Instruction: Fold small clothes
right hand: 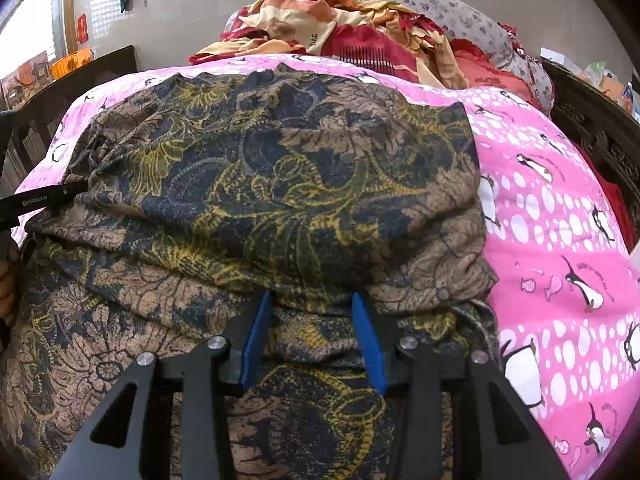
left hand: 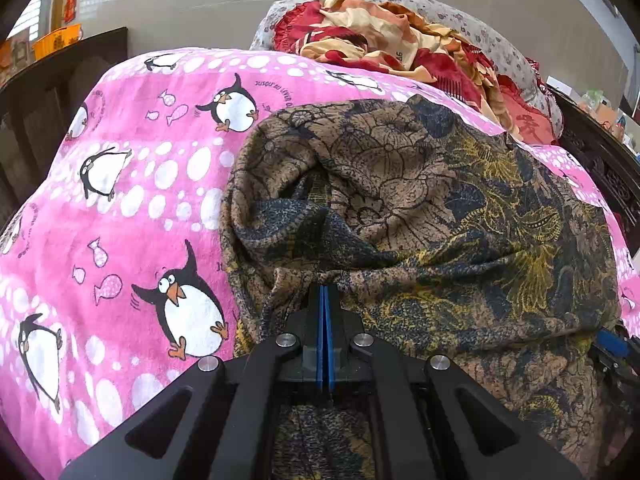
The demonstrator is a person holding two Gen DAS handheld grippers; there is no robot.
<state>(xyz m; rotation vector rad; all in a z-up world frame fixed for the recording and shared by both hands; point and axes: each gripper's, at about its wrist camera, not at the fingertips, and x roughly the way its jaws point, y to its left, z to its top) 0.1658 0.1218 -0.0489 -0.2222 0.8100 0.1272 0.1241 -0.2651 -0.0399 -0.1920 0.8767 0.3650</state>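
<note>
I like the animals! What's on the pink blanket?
Black-and-white penguins, small fish and white dots on the pink blanket, clearest in the left wrist view.

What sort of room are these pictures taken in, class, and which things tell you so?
Probably a bedroom: a pink penguin blanket covers what looks like a bed, a flowered pillow lies at the far end under crumpled red bedding, and dark carved wood frames the side.

One patterned garment, one penguin blanket, two claws.

Each black gripper has blue pads, silver round screws and triangular cutouts.
</note>
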